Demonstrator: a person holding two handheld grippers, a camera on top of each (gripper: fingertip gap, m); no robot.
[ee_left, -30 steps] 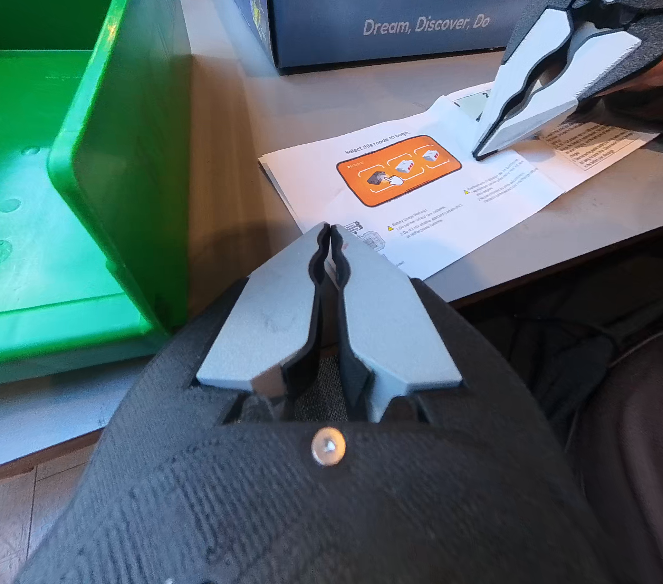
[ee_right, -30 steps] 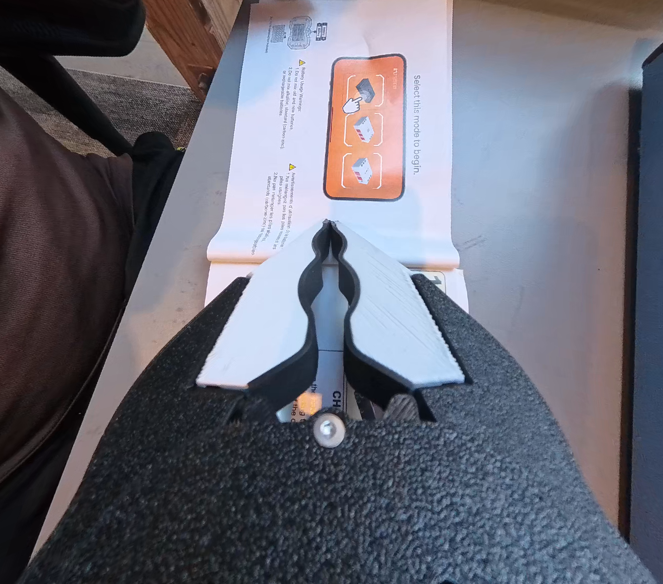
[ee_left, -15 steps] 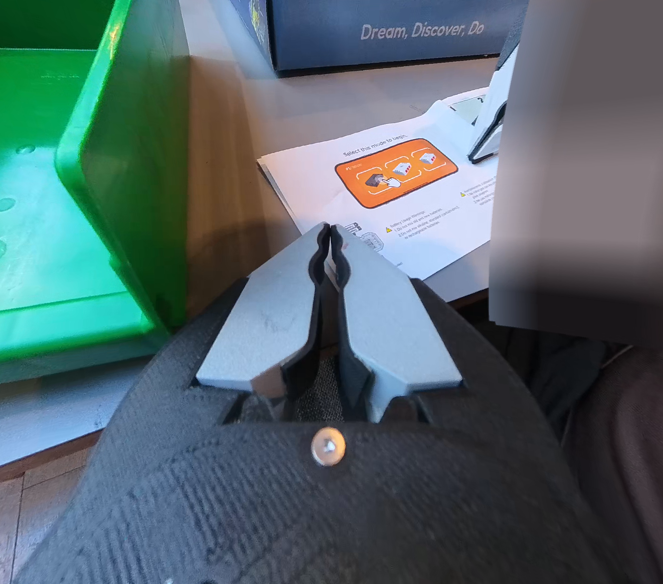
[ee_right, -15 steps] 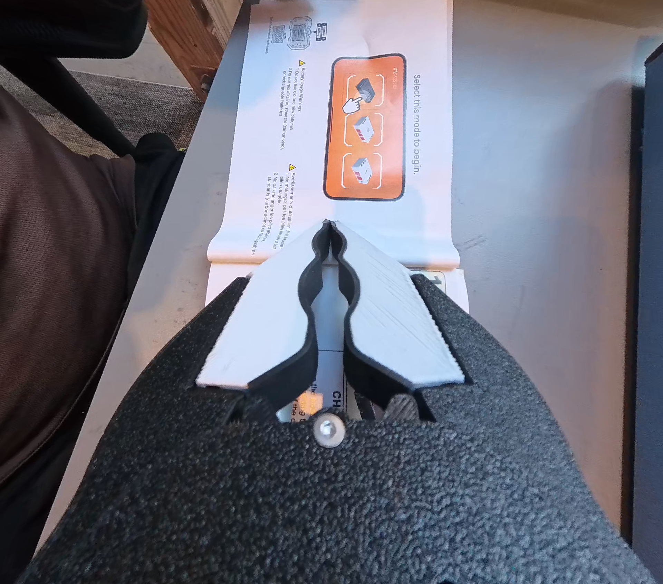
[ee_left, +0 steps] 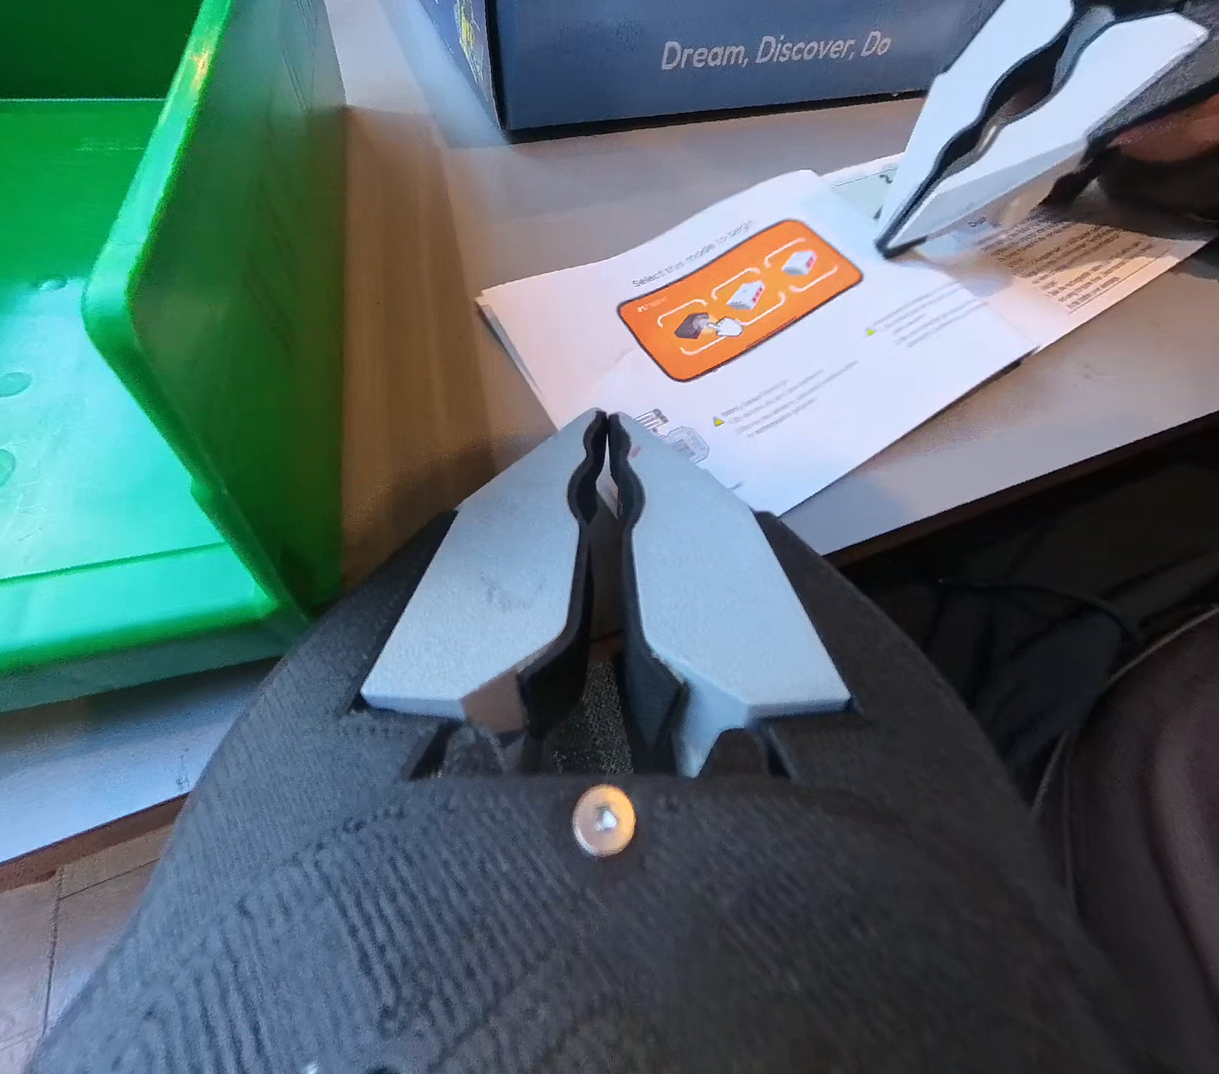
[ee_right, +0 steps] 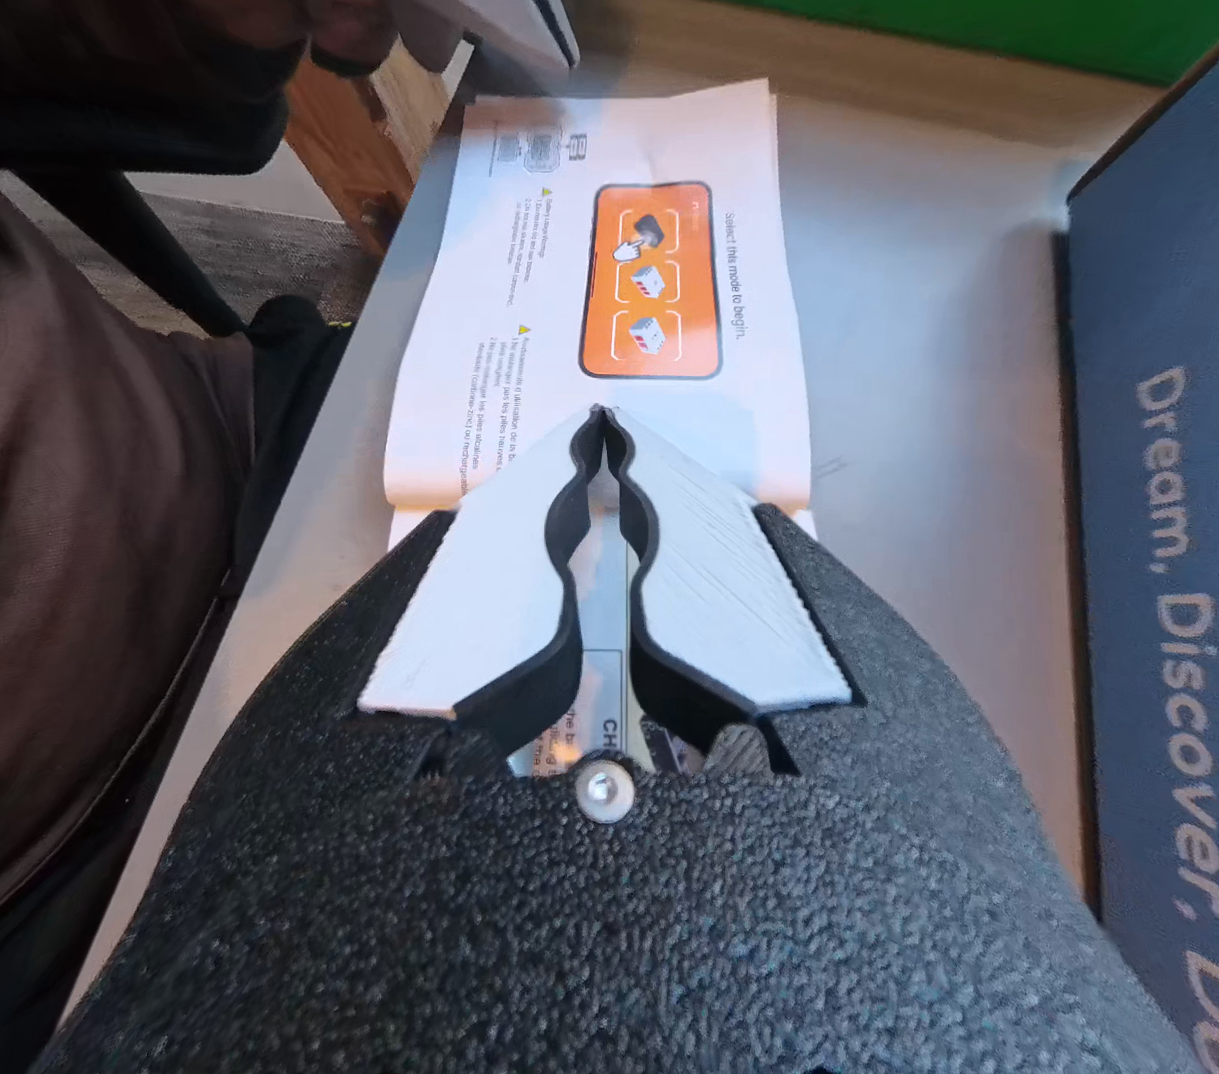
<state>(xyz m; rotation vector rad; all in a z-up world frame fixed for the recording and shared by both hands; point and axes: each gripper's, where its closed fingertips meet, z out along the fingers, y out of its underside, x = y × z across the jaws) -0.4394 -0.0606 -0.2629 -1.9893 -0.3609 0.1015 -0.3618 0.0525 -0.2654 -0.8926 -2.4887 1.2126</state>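
Instruction leaflet (ee_left: 778,356): white folded sheets, orange rounded panel with three small device pictures, printed text. It lies flat at the near edge of the grey table (ee_left: 593,171), between green bin (ee_left: 218,316) and blue cardboard box (ee_left: 725,52).

Right gripper (ee_right: 601,412): tips closed, pressed on the leaflet's fold.

Left gripper (ee_left: 607,419): fingers together, nothing between, over the leaflet's near corner; contact unclear.
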